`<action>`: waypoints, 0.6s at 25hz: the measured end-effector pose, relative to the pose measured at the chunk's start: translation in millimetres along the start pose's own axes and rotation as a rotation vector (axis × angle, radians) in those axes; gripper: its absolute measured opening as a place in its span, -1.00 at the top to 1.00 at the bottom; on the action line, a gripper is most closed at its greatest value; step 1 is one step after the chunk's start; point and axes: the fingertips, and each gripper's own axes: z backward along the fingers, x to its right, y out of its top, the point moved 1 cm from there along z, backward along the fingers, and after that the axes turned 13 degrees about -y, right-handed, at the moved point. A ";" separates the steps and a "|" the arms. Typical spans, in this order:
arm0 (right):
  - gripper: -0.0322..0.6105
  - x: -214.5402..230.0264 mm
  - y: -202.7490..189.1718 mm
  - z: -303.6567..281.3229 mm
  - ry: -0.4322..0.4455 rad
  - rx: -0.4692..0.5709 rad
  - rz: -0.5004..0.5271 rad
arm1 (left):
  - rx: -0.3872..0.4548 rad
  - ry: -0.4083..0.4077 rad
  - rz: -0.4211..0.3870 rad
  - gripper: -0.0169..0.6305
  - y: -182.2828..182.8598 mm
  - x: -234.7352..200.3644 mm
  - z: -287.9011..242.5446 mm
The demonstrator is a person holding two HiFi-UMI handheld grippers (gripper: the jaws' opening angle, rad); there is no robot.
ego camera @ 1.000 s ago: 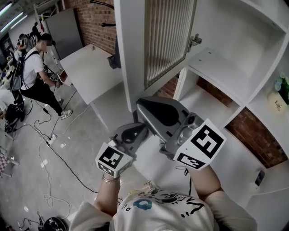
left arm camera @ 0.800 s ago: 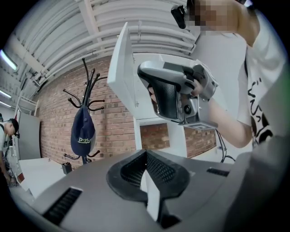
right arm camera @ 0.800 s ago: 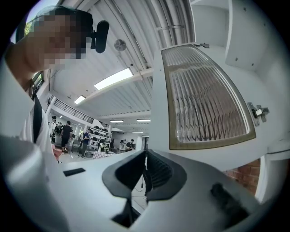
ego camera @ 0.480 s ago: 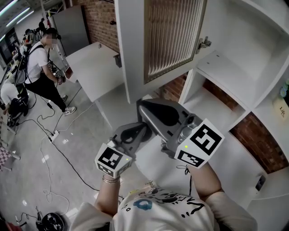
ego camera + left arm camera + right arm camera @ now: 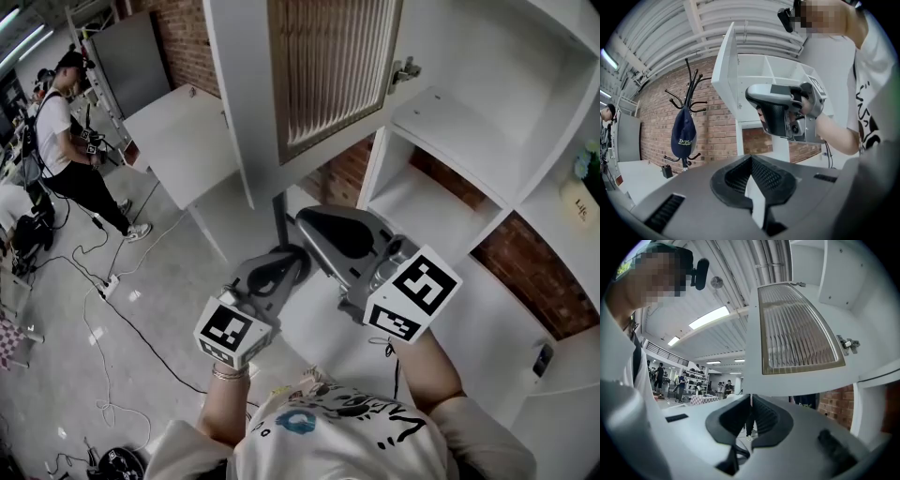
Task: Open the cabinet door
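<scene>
The white cabinet door [image 5: 234, 112] with its ribbed glass panel [image 5: 328, 70] stands swung open from the cabinet, its hinge [image 5: 405, 70] bare on the inner edge. Neither gripper touches it. My right gripper [image 5: 302, 217] is shut and empty just below the door's lower edge. In the right gripper view the jaws [image 5: 751, 401] meet under the glass panel [image 5: 797, 329]. My left gripper [image 5: 300, 255] sits beside and slightly lower, shut with nothing in it. In the left gripper view [image 5: 751, 161] it points at the door's edge [image 5: 726, 70] and the right gripper [image 5: 787, 112].
Open white shelves [image 5: 450, 122] lie to the right of the door, with a small plant pot [image 5: 586, 187] at the far right. A white table [image 5: 178, 141], floor cables [image 5: 103, 291] and a person [image 5: 66, 141] are to the left. A coat stand with a navy cap [image 5: 683, 133] stands by the brick wall.
My right gripper has sunk a little below the door's lower edge, still shut. The left gripper has stayed put. The door remains open; the person at the left has shifted.
</scene>
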 end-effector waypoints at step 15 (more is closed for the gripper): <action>0.79 39.7 -36.7 58.2 -0.214 -0.067 0.016 | 0.018 -0.132 0.000 0.90 4.3 34.1 -40.3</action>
